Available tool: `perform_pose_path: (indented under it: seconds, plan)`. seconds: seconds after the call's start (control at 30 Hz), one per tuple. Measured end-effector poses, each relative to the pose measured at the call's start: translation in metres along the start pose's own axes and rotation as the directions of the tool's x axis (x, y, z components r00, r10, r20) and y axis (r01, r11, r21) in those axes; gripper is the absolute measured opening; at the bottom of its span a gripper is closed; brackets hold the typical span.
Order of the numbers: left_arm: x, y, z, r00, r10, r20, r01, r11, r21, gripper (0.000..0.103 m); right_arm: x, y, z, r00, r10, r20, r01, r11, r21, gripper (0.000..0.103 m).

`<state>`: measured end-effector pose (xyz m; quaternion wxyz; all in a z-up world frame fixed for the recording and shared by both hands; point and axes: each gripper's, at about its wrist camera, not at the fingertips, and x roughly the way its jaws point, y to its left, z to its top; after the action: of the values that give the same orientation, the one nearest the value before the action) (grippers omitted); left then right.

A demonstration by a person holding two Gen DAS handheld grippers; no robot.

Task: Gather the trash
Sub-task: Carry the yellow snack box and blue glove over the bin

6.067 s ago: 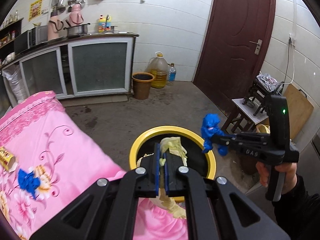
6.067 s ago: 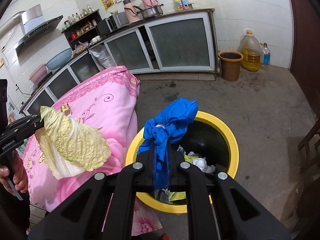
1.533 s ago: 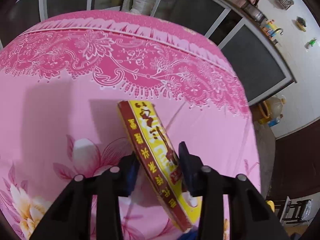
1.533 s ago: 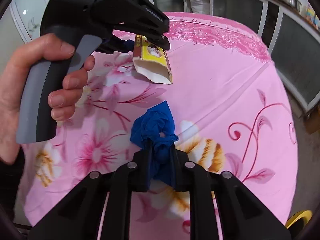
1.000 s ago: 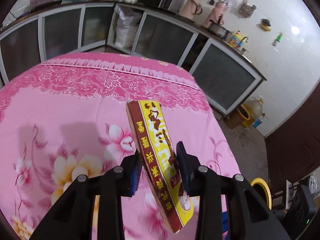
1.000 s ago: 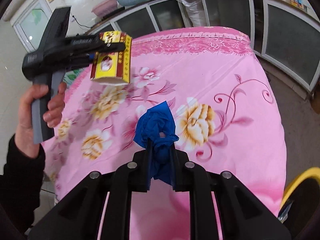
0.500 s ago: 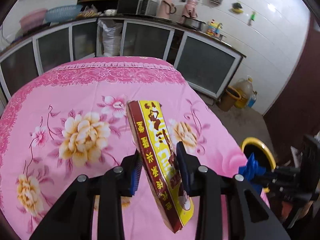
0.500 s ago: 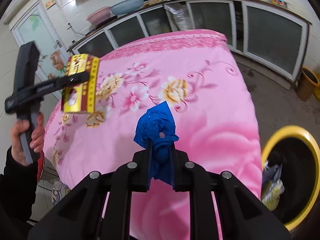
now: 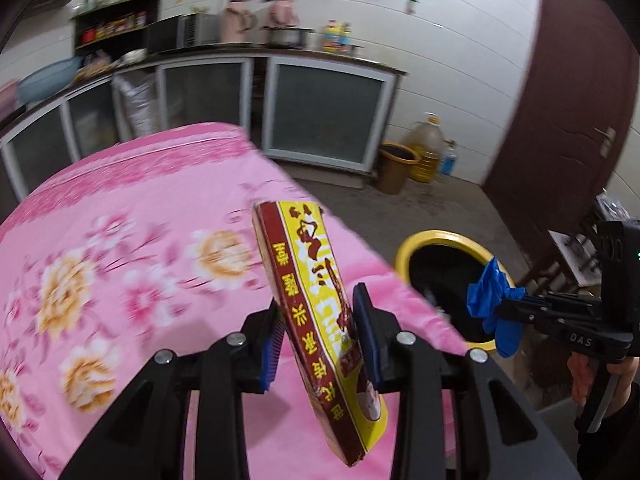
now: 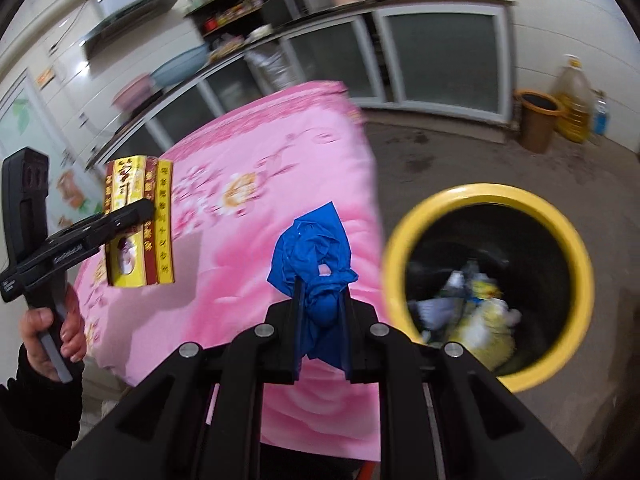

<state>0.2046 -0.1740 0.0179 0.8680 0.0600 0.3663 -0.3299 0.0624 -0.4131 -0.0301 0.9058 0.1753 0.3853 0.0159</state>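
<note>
The left gripper (image 9: pixel 320 328) clamps a flattened red-and-yellow cardboard box (image 9: pixel 316 300) printed with Chinese characters; the right gripper (image 10: pixel 320 312) pinches crumpled blue plastic (image 10: pixel 316 248). Both hang past the pink floral tablecloth's (image 9: pixel 140 216) edge, near the open yellow-rimmed black bin (image 10: pixel 568 240). "DAS" marks the right gripper.

The desk (image 9: pixel 120 208) is covered in pink cloth printed with yellow and pink flowers. A yellow and dark red carton (image 9: pixel 320 312) with printed characters is seen, and a crumpled blue wrapper (image 10: pixel 316 256). The bin (image 10: pixel 568 248) is rimmed in yellow, black inside.
</note>
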Motion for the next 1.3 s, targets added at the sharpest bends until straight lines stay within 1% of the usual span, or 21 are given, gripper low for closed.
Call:
perform_pose_path:
  seconds: [0.1,0.17,0.3,0.4,0.47,0.57,0.63,0.77,0.97,1.1,1.3]
  plan:
    - [0.01,-0.031,0.009,0.999,-0.038,0.0,0.038,0.998,0.046,0.031,-0.014,-0.024,-0.003,0.999,-0.035,0.027,0.034,0.999,0.042,0.015]
    - [0.015,-0.049,0.013,0.999,-0.049,0.006,0.048,0.996,0.075,0.032,-0.026,-0.042,-0.005,0.995,-0.079,0.054,0.076,0.995,0.067,0.015]
    - [0.023,-0.087,0.023,0.997,-0.075,0.021,0.071,0.988,0.14,0.032,-0.041,-0.067,-0.006,0.987,-0.136,0.09,0.125,0.985,0.117,0.015]
    - [0.031,-0.107,0.031,0.994,-0.104,0.018,0.099,0.983,0.156,0.032,-0.044,-0.081,-0.006,0.977,-0.185,0.106,0.17,0.976,0.135,0.015]
    - [0.035,-0.121,0.036,0.994,-0.11,0.023,0.105,0.979,0.176,0.032,-0.041,-0.09,-0.004,0.976,-0.19,0.104,0.174,0.973,0.15,0.015]
    - [0.044,-0.14,0.042,0.991,-0.133,0.019,0.126,0.971,0.202,0.032,-0.032,-0.1,-0.003,0.971,-0.218,0.1,0.201,0.967,0.159,0.015]
    - [0.051,-0.153,0.046,0.989,-0.146,0.015,0.139,0.967,0.215,0.032,-0.025,-0.107,-0.002,0.973,-0.213,0.089,0.196,0.965,0.175,0.015]
    - [0.064,-0.167,0.053,0.987,-0.16,0.016,0.152,0.96,0.236,0.032,-0.013,-0.118,-0.001,0.973,-0.221,0.073,0.204,0.96,0.19,0.015]
    - [0.092,-0.18,0.056,0.985,-0.17,-0.022,0.17,0.952,0.254,0.032,-0.003,-0.131,0.002,0.967,-0.246,0.061,0.23,0.953,0.196,0.015]
    - [0.11,-0.184,0.055,0.984,-0.17,-0.053,0.178,0.95,0.255,0.032,0.006,-0.14,0.001,0.967,-0.252,0.043,0.238,0.949,0.205,0.015]
    - [0.132,-0.187,0.054,0.983,-0.168,-0.076,0.182,0.95,0.254,0.032,0.019,-0.15,0.0,0.967,-0.255,0.017,0.246,0.945,0.217,0.015]
